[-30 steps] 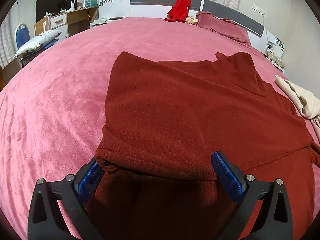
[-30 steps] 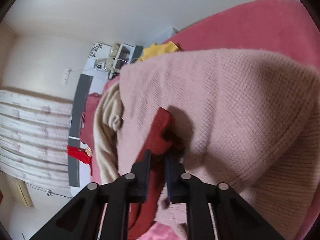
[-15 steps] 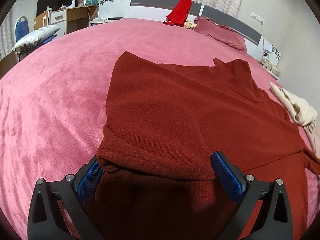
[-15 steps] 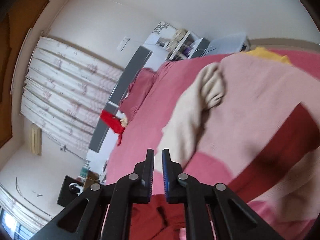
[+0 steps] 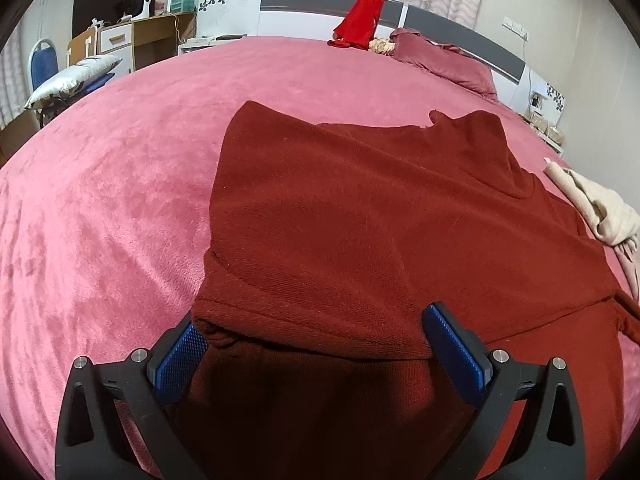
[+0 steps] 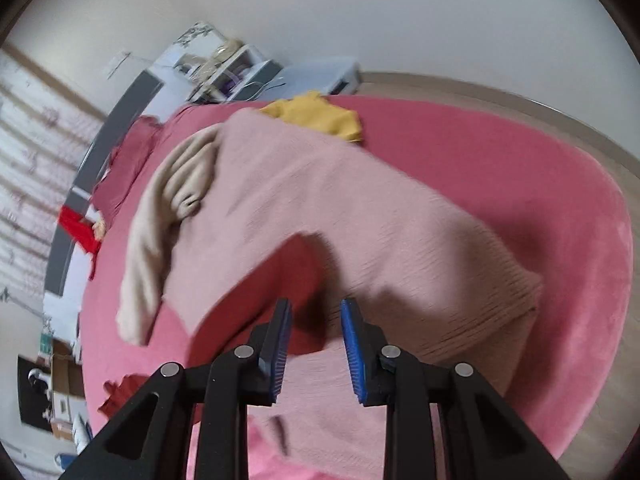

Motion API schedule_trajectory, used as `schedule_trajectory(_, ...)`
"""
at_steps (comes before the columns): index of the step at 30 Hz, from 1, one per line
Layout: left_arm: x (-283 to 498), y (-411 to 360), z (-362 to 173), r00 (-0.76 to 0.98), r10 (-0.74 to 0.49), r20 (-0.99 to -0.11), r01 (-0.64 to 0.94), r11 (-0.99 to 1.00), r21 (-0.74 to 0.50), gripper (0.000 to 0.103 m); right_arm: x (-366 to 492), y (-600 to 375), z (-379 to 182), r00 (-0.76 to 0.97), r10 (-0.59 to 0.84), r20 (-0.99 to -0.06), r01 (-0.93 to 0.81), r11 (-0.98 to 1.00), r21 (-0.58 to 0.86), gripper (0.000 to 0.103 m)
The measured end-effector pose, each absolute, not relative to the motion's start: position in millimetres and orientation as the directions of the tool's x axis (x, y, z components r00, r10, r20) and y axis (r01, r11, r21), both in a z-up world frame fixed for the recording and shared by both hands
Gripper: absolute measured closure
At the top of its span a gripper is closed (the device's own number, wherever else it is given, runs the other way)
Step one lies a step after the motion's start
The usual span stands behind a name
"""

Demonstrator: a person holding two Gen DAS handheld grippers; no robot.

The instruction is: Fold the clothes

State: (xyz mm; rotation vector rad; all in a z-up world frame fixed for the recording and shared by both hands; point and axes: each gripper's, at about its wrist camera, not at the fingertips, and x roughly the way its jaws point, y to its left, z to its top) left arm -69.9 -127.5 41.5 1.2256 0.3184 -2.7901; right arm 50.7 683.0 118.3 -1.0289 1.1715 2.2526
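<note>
- Dark red sweater (image 5: 360, 216) spread flat on the pink bed cover (image 5: 100, 208), taking up most of the left wrist view, hem end nearest the camera and folded back on itself in a thick roll.
- Left gripper (image 5: 316, 344) parked right at that rolled edge, blue pads (image 5: 178, 356) wide apart with the fold sitting between them; pads at the fabric's sides but not squeezing it, so open.
- Far end of the sweater reaching toward a maroon pillow (image 5: 444, 64), with a bright red garment (image 5: 360, 20) draped over the grey-and-white headboard (image 5: 304, 4).
- Beige garment (image 5: 596, 208) bunched up just beside the sweater's right edge.
- Over in the right wrist view: right gripper (image 6: 316, 340) up off the bed, tilted down at a pale pink knit sweater (image 6: 360, 216), jaws just been opening, now a modest gap, nothing between the blue pads (image 6: 354, 344).
- A strip of the dark red sweater (image 6: 260, 292) lying on top of the pink knit, right past the fingertips, not gripped.
- Same beige garment (image 6: 168, 216) crumpled along the pink knit's edge; yellow garment (image 6: 316, 114) at its far end, near the bed's edge.
- View a bit blurry, so finer detail in the knit hard to make out.
- Desk with drawers (image 5: 128, 36) and a blue chair (image 5: 42, 68) off past the bed's left side.
</note>
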Motion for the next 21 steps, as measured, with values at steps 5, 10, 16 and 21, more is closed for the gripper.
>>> schedule_trajectory(5,-71,-127,42,-0.673,0.006,-0.739,0.155,-0.977,-0.149,0.0,39,691,86,-0.684,-0.101,-0.723,-0.6,-0.485,0.636,0.077)
schedule_trajectory(10,-76,-125,41,-0.672,0.008,-0.741,0.152,-0.977,-0.147,0.0,32,687,65,-0.733,-0.16,-0.662,-0.568,-0.392,0.724,0.087)
schedule_trajectory(16,-75,-126,40,-0.675,0.012,-0.737,0.152,-0.976,-0.156,0.0,31,659,112,-0.843,-0.175,-0.508,-0.418,-0.381,0.825,0.097)
schedule_trajectory(21,-73,-131,40,-0.686,0.034,-0.727,0.149,-0.971,-0.186,0.0,-27,578,198,-0.878,-0.321,-0.355,-0.188,-0.45,0.873,0.097)
